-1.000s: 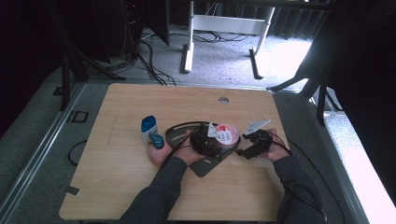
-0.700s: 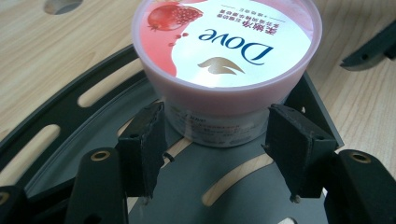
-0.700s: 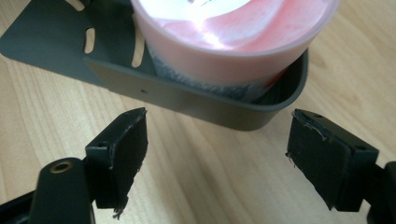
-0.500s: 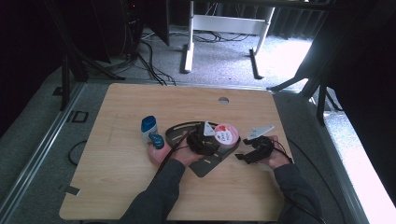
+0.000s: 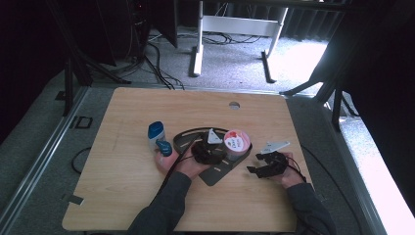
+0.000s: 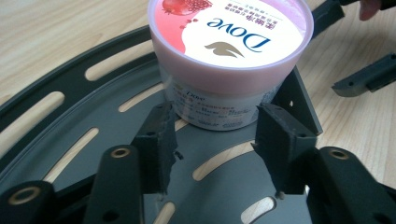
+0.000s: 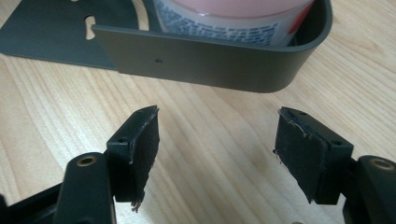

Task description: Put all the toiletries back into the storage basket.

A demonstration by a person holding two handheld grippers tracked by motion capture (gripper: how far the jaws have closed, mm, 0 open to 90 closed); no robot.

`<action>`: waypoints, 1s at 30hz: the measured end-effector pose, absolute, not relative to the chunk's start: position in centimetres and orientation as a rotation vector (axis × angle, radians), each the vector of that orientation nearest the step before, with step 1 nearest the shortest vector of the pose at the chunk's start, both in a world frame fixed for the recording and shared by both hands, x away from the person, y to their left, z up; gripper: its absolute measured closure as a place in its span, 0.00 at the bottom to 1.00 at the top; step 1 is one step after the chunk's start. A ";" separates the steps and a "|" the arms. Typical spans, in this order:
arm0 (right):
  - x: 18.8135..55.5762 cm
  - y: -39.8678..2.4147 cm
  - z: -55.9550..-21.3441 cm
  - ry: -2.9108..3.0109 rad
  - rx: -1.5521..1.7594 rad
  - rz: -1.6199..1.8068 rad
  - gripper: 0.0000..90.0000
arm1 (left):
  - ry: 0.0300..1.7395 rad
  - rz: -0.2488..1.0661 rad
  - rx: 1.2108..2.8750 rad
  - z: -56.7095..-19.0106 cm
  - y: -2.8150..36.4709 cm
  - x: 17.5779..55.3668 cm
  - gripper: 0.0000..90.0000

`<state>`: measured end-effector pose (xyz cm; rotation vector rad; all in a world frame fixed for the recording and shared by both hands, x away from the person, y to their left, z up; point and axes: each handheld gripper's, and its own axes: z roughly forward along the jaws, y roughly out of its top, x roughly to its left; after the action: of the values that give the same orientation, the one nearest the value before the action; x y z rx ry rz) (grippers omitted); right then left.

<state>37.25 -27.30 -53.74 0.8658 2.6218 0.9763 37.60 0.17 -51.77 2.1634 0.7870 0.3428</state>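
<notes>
Both tongs had just been closing: left gripper (image 6: 210,135) flanked the pink tub (image 6: 229,56) on its grey tray (image 6: 56,135), apparently not yet pinching; right gripper (image 7: 215,154) gaped empty beside it. Lifting remained.

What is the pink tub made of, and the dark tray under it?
The pink tub looks like smooth plastic: its lid has a soft sheen and a printed label wraps its side. The dark tray could be painted metal or hard plastic; it is thin, matte grey, cut with neat slots, and its rim bends up cleanly.
</notes>
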 end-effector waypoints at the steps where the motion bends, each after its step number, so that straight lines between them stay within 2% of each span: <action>1: 36.9 -27.3 -53.9 2.610 0.872 0.988 0.34 | 0.788 0.345 2.161 -51.7 0.2 37.4 0.57; 7: 36.5 -27.3 -54.4 2.589 0.892 1.008 0.34 | 0.801 0.364 2.136 -51.3 0.6 36.9 0.59; 8: 36.3 -27.3 -54.7 2.584 0.898 1.018 0.34 | 0.800 0.356 2.130 -51.2 0.7 36.8 0.62; 15: 35.9 -27.3 -55.2 2.561 0.911 1.024 0.33 | 0.802 0.316 2.133 -51.2 1.0 36.5 0.67; 16: 35.8 -27.3 -55.3 2.554 0.910 1.023 0.32 | 0.802 0.316 2.141 -51.2 1.0 36.4 0.71; 21: 35.6 -27.3 -55.4 2.546 0.910 1.032 0.31 | 0.819 0.282 2.126 -51.2 1.3 36.0 0.72; 30: 35.4 -27.2 -55.5 2.535 0.899 1.036 0.30 | 0.798 0.222 2.120 -50.8 2.0 35.3 0.82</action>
<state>35.43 -27.24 -55.54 0.8991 2.5345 1.0355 35.30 1.97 -50.79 2.1195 0.7977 0.2216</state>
